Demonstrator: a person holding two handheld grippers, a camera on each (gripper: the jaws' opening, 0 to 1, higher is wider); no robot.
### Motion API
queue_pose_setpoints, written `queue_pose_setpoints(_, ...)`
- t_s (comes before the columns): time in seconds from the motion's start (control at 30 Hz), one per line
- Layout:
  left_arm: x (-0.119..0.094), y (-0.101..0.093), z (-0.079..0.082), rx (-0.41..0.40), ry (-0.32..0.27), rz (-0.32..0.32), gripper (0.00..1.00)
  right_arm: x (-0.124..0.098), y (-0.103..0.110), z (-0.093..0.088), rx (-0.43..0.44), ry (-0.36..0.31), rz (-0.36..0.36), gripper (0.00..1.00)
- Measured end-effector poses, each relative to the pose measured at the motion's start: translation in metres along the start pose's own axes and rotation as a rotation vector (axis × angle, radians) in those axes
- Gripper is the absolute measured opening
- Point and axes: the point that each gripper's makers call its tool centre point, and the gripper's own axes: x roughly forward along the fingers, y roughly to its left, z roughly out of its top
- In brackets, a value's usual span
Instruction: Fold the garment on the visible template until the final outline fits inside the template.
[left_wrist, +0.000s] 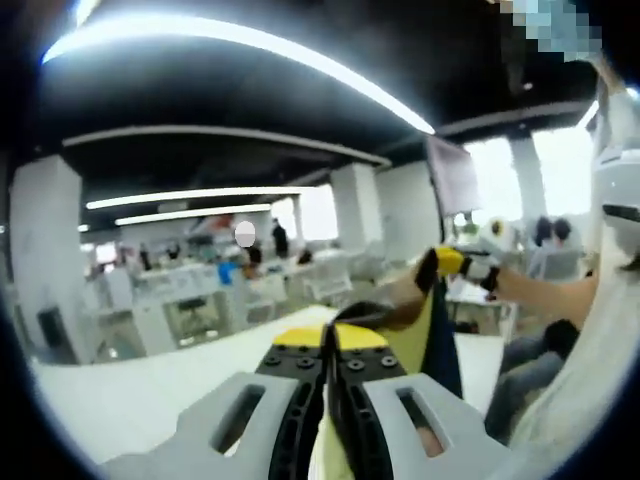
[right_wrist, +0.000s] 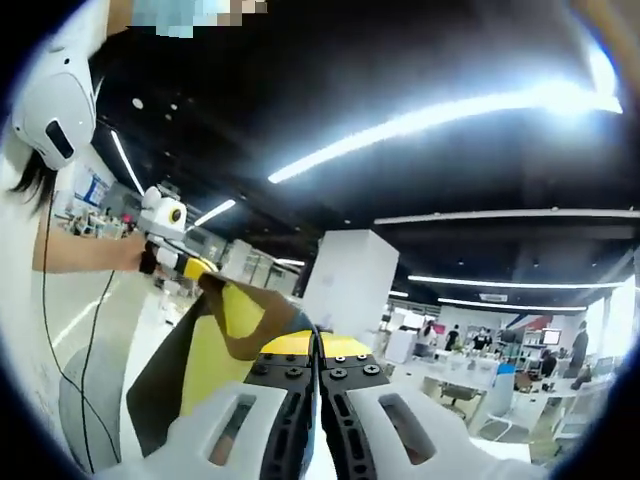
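Left gripper (left_wrist: 328, 372): jaws pressed together on a yellow edge of the garment (left_wrist: 425, 335); the fabric runs from this gripper up to the right gripper (left_wrist: 452, 262), seen beyond it in the left gripper view; the grip looks firm enough to carry the cloth.

Right gripper (right_wrist: 317, 370): jaws likewise pressed together on yellow fabric of the garment (right_wrist: 225, 335); in the right gripper view the cloth stretches away from this gripper to the left gripper (right_wrist: 180, 262), held in the person's hand (right_wrist: 150, 258).

Garment: yellow with dark navy and brown panels; lifted clear of the white table (left_wrist: 150, 385) and hanging between the two grippers; its type cannot be told; its lower part is hidden below the jaws.

Reason for the hold: judged, the two pinch points sit on opposite edges so the cloth spreads taut between them; this makes it possible to align a fold before lowering.

Template: not identifiable on the visible part of the table beyond the garment.

Task stage: judged, mid-fold or repositioning; the garment is not yet laid down.

Next move: judged, lower both grippers together toward the table; keep tension even so the panel lands flat.

Risk: judged, a slack or uneven descent wrinkles the cloth; the outline then overruns the template.
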Motion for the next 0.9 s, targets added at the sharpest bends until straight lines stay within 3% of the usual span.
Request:
queue_pose_setpoints(0.3,-0.004,-0.013,-0.018,-0.058,0.023,-0.036,0.0,0.002,0.0,0.022,-0.047,0.001,-0.024,0.01)
queue_pose_setpoints(0.47,-0.012,-0.018,-0.015,-0.072,0.0,-0.034,0.0,-0.005,0.004,0.025,-0.041,-0.001,-0.029,0.01)
queue_pose_setpoints(0.7,-0.025,-0.025,0.004,-0.047,-0.044,-0.016,0.0,-0.021,0.018,0.027,-0.009,0.011,-0.022,0.01)
queue_pose_setpoints(0.9,-0.034,-0.037,0.005,-0.011,-0.027,-0.023,0.0,-0.035,0.032,0.029,0.016,0.021,-0.007,0.01)
